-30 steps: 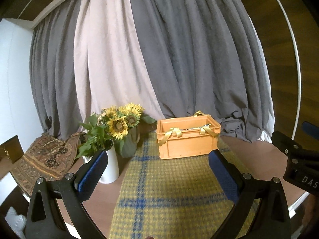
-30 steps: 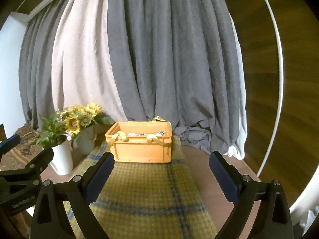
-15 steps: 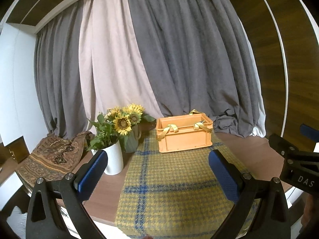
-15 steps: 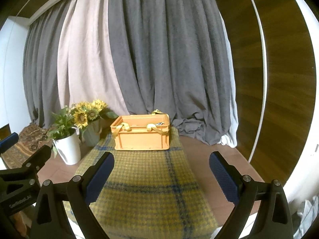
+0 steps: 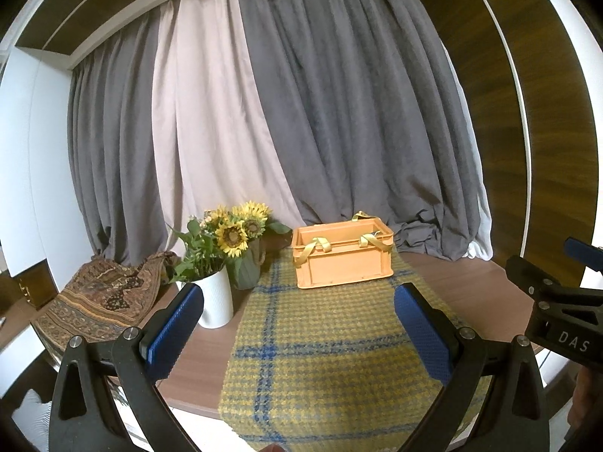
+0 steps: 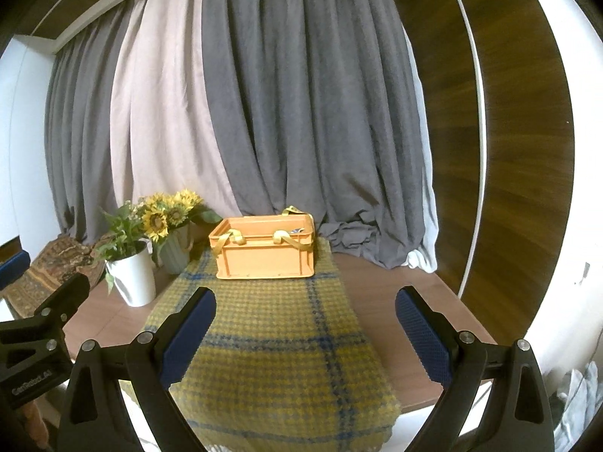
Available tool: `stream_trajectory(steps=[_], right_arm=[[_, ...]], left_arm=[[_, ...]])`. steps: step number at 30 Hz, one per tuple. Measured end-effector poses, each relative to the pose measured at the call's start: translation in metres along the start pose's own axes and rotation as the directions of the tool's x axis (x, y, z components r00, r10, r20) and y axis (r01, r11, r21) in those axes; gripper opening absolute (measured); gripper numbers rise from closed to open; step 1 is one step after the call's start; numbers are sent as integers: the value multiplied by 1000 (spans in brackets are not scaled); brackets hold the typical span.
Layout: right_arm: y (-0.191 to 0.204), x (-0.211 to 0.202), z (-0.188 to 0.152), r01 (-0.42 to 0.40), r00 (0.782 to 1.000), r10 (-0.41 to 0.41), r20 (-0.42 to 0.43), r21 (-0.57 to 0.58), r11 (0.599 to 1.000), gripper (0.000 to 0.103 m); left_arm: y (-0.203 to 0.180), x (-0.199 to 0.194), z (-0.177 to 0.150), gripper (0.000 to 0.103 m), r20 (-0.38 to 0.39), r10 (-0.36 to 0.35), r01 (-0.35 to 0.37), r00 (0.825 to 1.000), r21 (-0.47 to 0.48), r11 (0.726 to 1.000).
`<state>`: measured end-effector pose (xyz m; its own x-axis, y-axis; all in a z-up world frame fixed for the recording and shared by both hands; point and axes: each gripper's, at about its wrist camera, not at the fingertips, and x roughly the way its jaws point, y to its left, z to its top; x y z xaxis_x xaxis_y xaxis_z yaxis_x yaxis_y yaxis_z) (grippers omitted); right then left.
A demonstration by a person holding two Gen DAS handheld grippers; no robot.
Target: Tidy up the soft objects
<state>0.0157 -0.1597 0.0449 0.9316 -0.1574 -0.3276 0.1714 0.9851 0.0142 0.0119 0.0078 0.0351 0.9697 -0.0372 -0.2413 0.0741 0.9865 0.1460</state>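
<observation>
Item 1. Orange crate point(image 5: 343, 260), plastic, rectangular, open top. Stands upright at the far end of the plaid cloth point(image 5: 331, 342). Long axis runs left to right across both views; one long wall faces the cameras. Yellow straps point(image 5: 314, 246) hang over the near rim in two loops, a third loop shows at the far rim. Contents mostly hidden; a small blue-and-white scrap point(image 6: 296, 230) shows only in the right wrist view.

Item 2. Plaid cloth, yellow with blue lines, laid as a runner along the brown table point(image 5: 459, 282), long axis running from the near edge away to the crate. Its near end hangs over the table edge.

Item 3. Left tool point(image 5: 299, 333), blue pads wide apart, gripping nothing. Held above the near end of the cloth; crate well ahead, centred between the fingers.

Item 4. Right tool point(image 6: 305, 333), blue pads wide apart, gripping nothing. Same placing: near end of cloth below, crate well ahead. Each tool appears at the edge of the other's view.

Item 5. White vase point(image 5: 215, 303) with sunflowers point(image 5: 233, 235) and greenery, on the table left of the cloth. A green vase point(image 6: 177, 254) stands just behind it.

Item 6. Patterned brown cloth point(image 5: 98, 305), crumpled, at the table's far left; shown fuller in the left wrist view.

Item 7. Curtains point(image 5: 339, 113), grey with one pale panel, behind the table.
</observation>
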Motion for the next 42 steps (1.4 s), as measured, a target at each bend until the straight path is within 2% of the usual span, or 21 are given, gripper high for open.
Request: stream_trajectory(steps=[10,42], right_arm=[[-6,-9,-2,0,1000,0,8,2,1000,97],[-13,-15,-2,3,1000,-3,3,-3,1000,97]], left_arm=[[-6,-13,0,103,15,5,-5,1000,2,1000],[-7,-17,4,103,3,-10,10,1000,-11,1000]])
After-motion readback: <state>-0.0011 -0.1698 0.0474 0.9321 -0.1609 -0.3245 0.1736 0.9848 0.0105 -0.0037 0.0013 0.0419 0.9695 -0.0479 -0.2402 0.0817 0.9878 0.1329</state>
